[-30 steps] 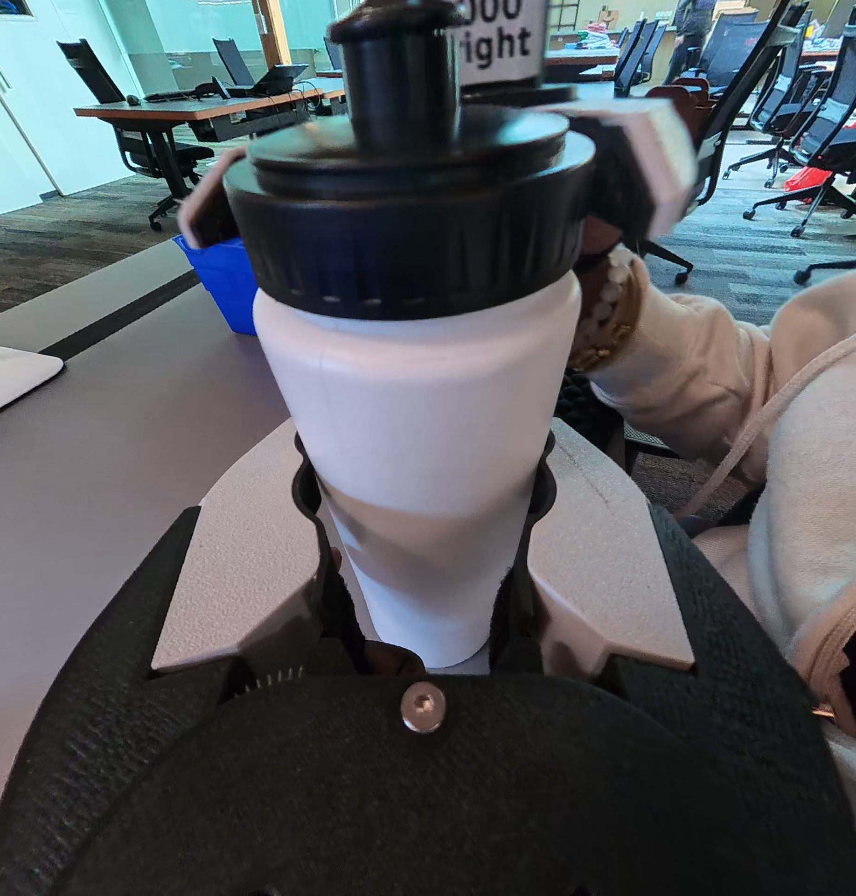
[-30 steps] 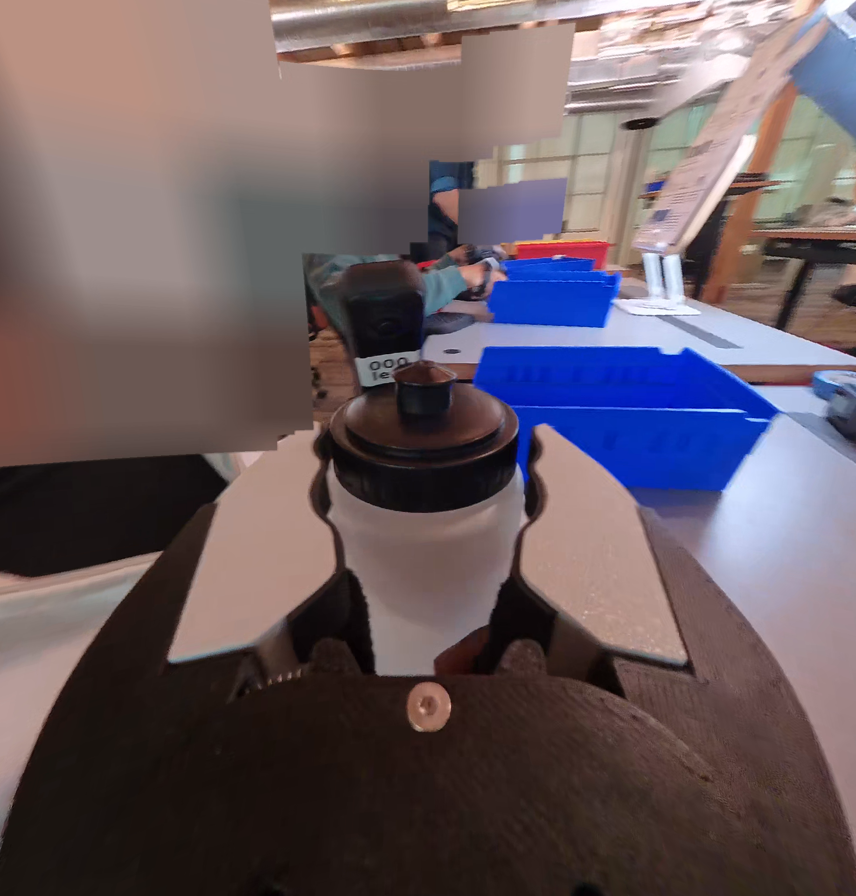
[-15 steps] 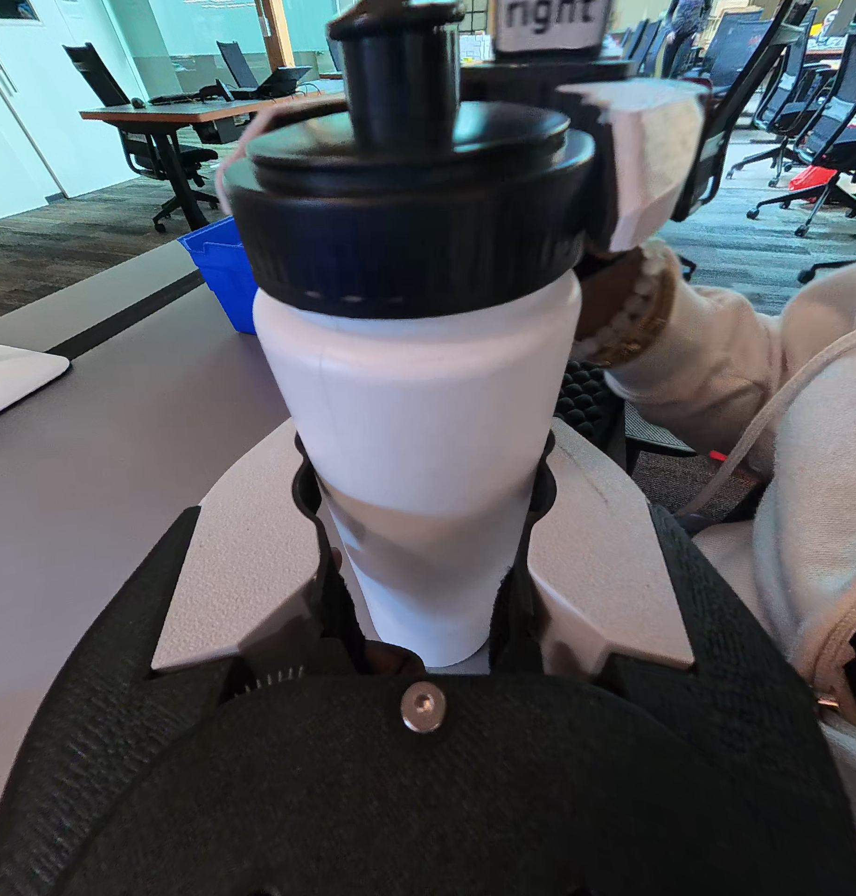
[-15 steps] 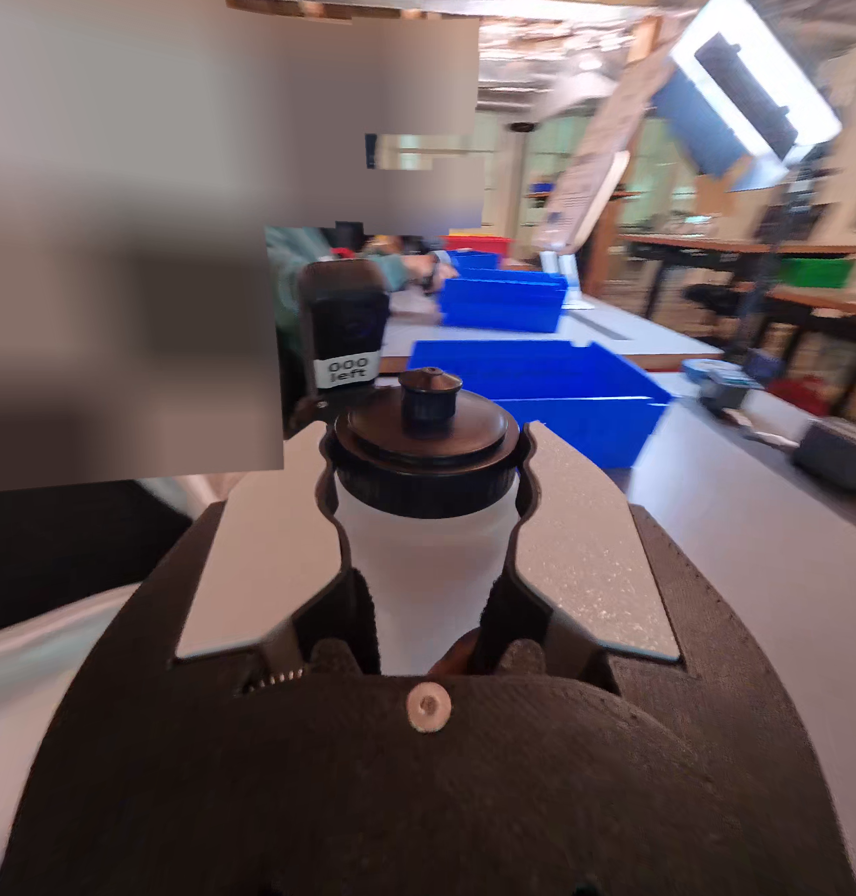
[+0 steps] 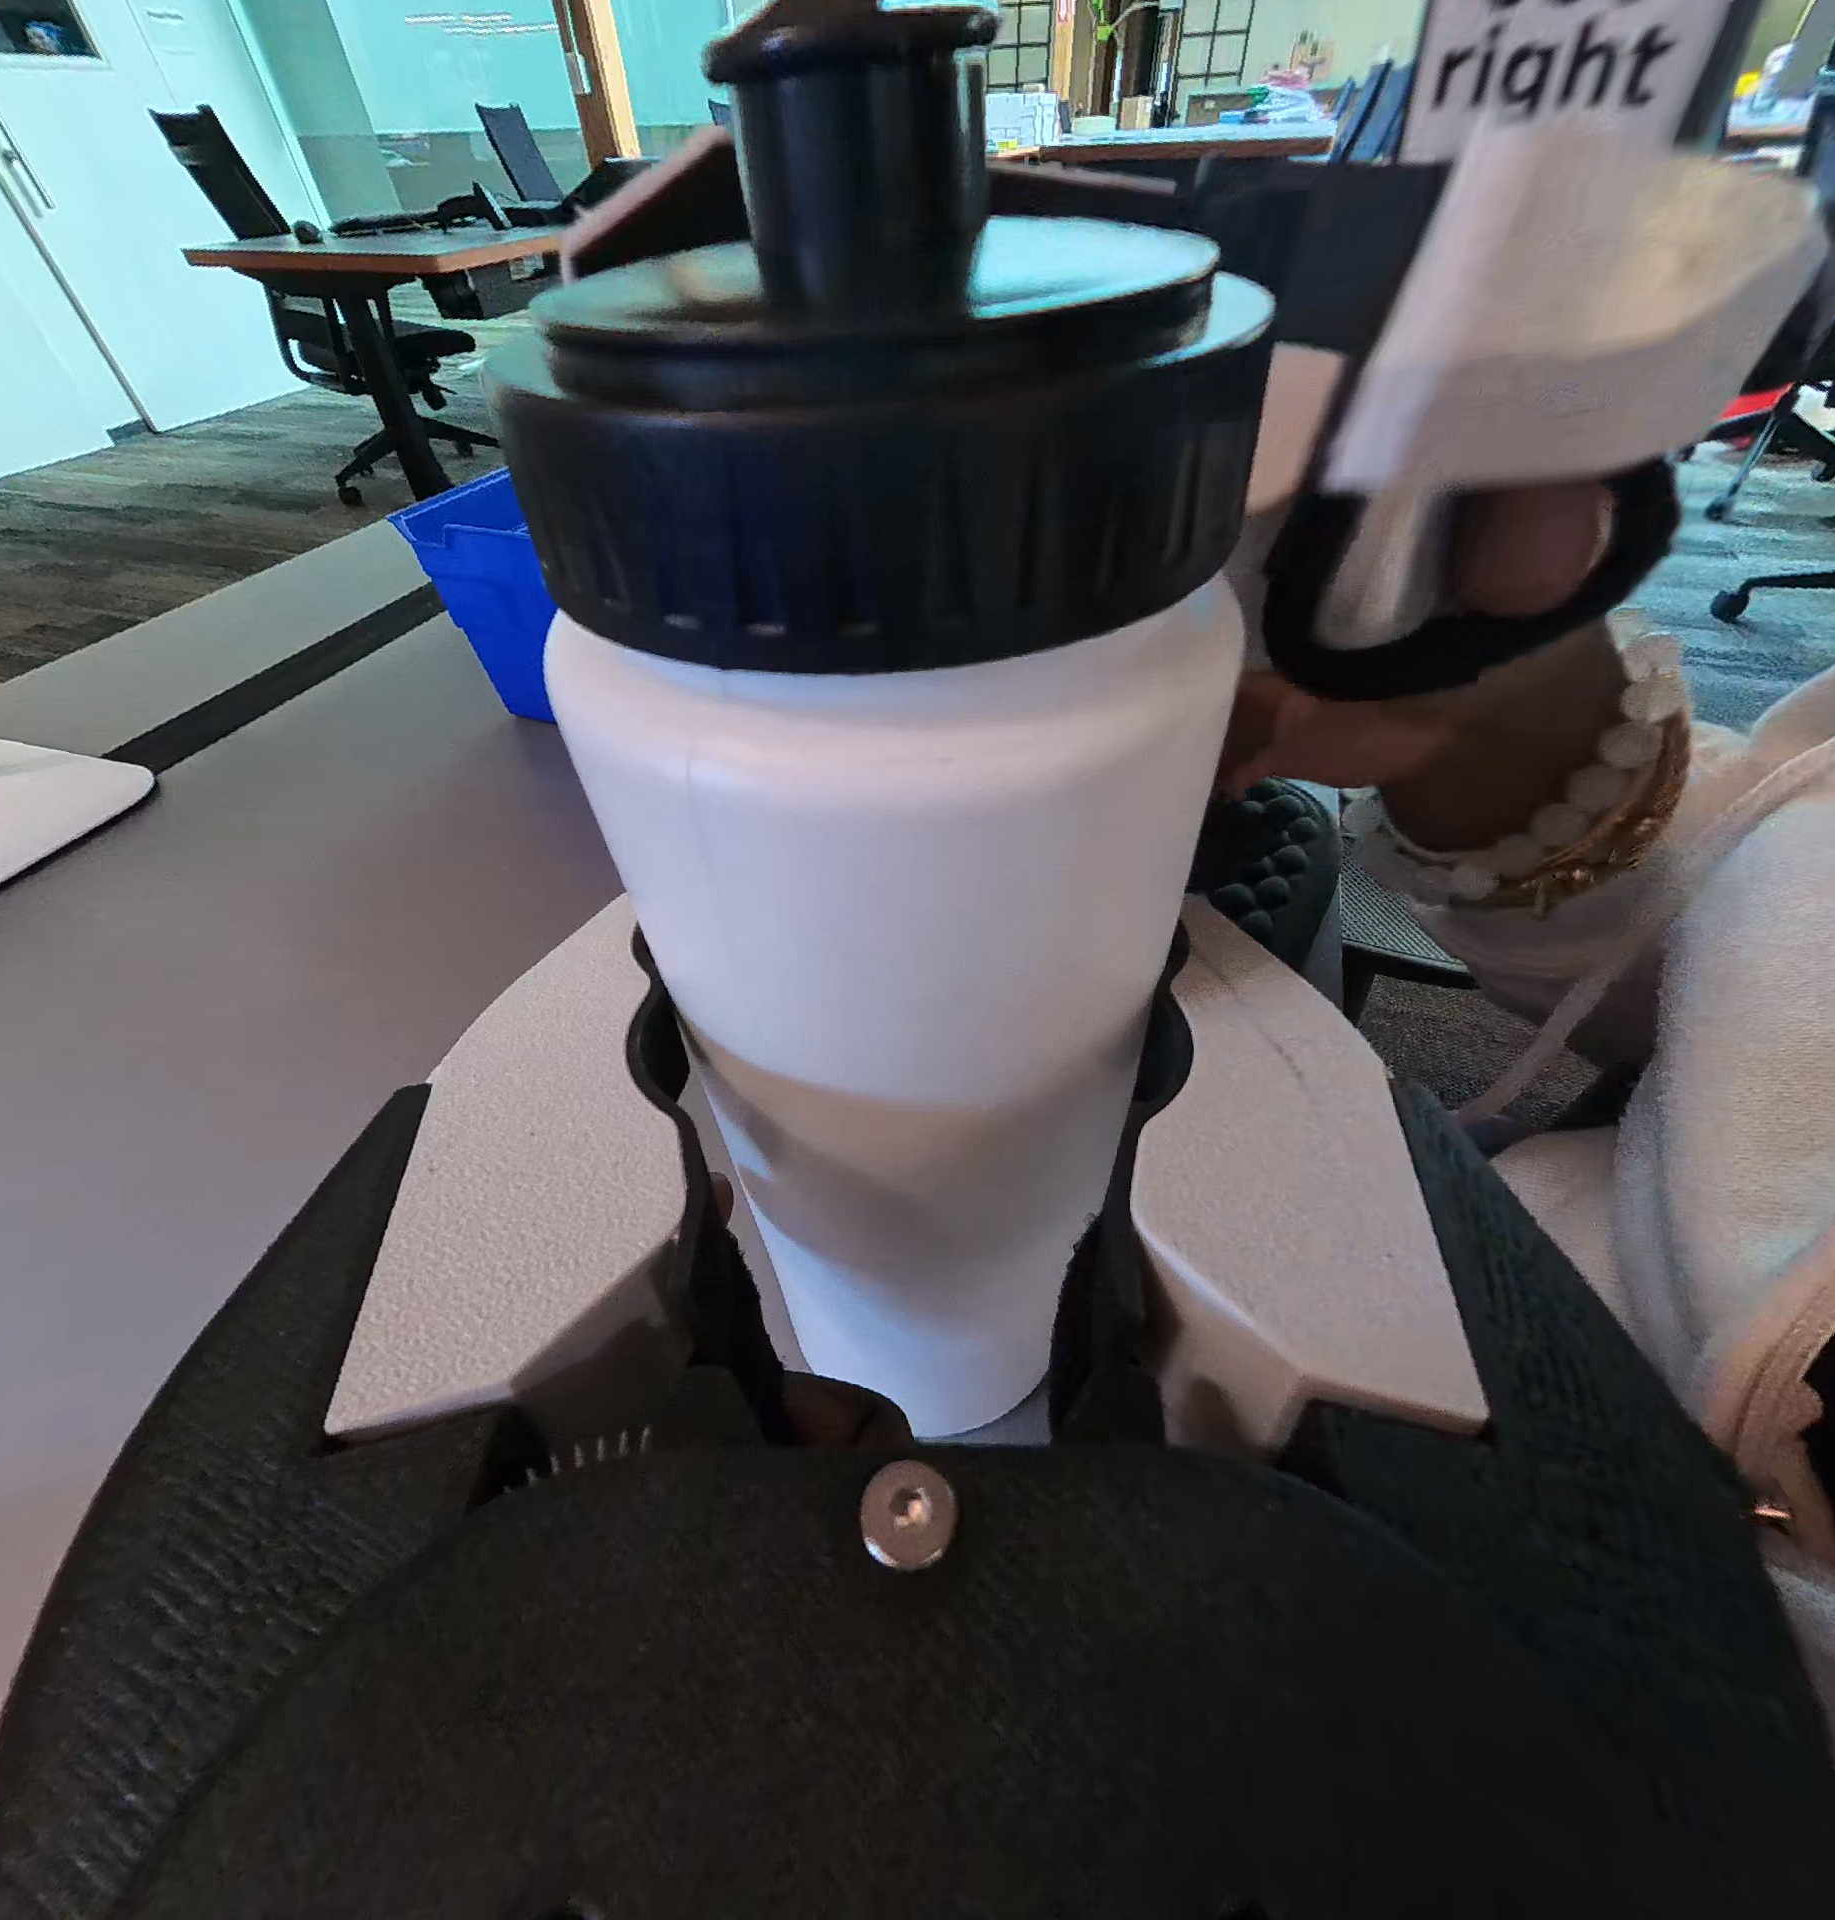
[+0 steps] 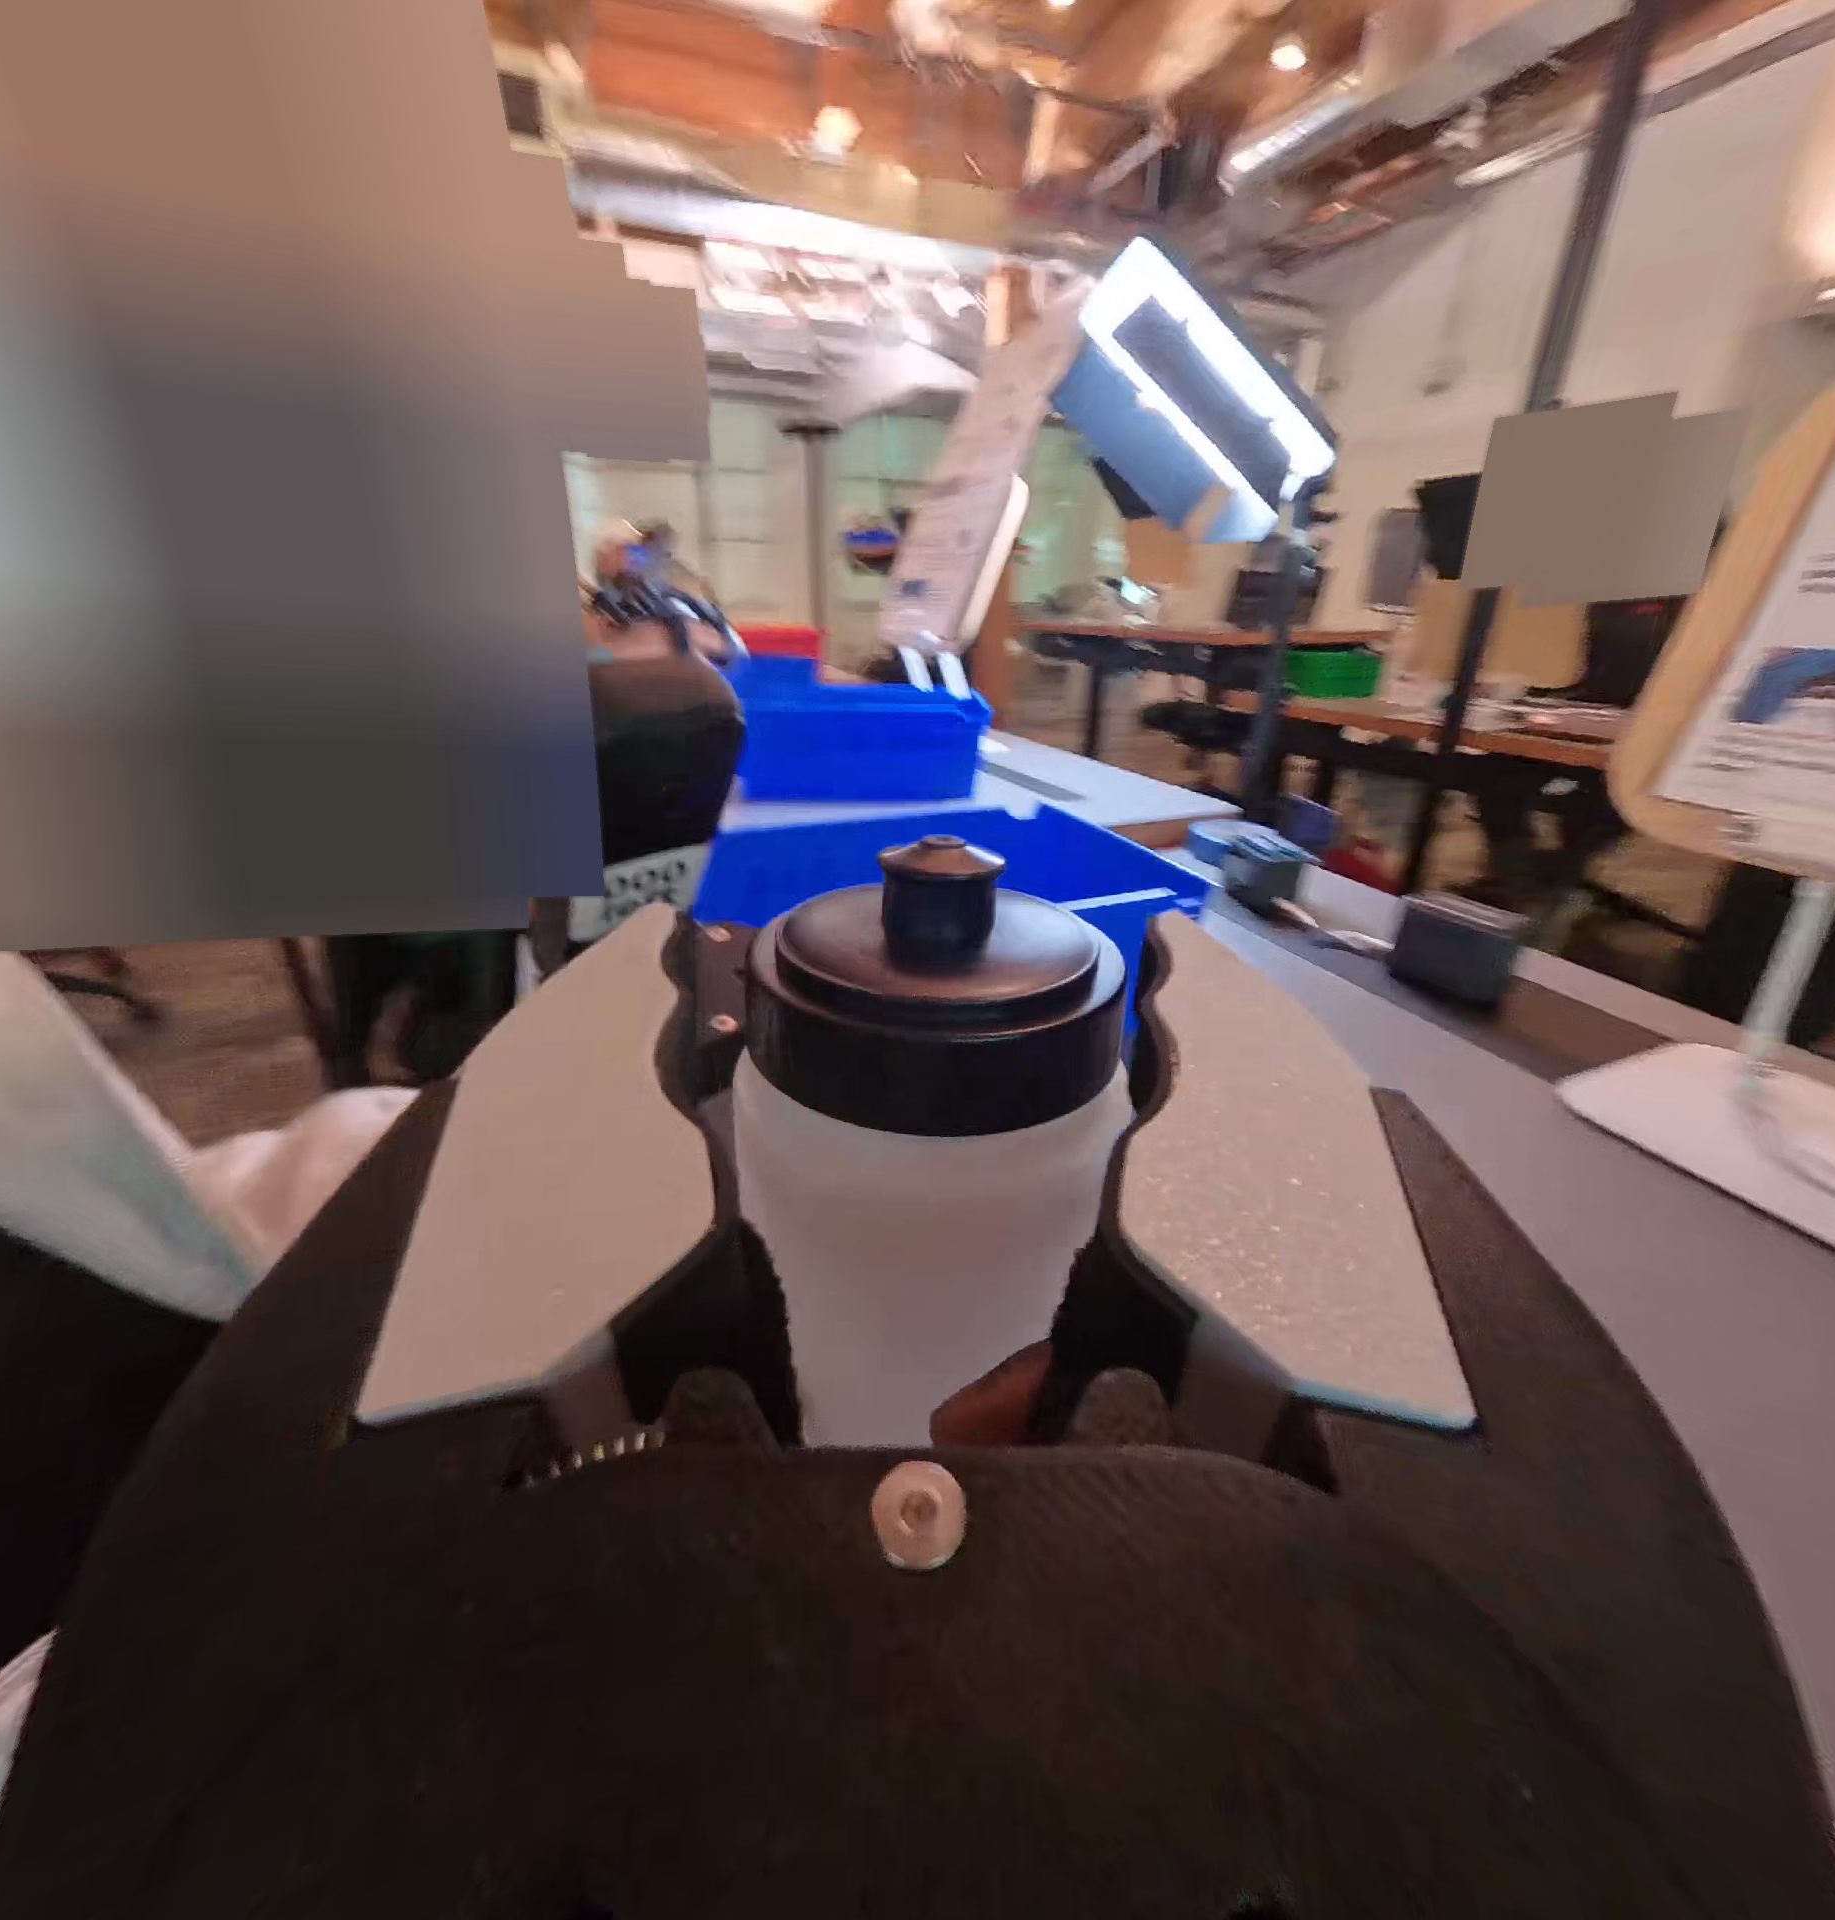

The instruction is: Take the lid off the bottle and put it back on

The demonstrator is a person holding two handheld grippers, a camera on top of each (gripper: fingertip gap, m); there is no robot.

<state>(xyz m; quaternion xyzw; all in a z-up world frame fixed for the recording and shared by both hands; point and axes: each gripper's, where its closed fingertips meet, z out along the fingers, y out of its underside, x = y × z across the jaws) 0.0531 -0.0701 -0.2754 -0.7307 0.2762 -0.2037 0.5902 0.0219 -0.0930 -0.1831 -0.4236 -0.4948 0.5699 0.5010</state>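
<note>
A white bottle (image 5: 892, 831) with a black screw lid (image 5: 871, 499) and a spout stands upright in my left gripper (image 5: 908, 1039), which is shut on its lower body above the grey table (image 5: 217, 987). In the right wrist view my right gripper (image 6: 913, 966) is closed around the lid (image 6: 934, 1029) on the bottle (image 6: 923, 1226). The right finger touches the lid and a thin gap shows at the left finger. In the left wrist view, its fingers (image 5: 1536, 312) reach in from behind the lid, blurred.
A blue bin (image 5: 477, 592) stands on the table behind the bottle, and more blue bins (image 6: 851, 738) are farther off. A sign stand's white base (image 6: 1723, 1143) and small grey boxes (image 6: 1453, 945) lie to the right. A person's cream sleeve (image 5: 1775, 1039) is close on the right.
My right gripper has swung around the bottle's axis at the lid, so its view panned to the right. The left gripper and bottle have stayed still. The lid still sits on the bottle.
</note>
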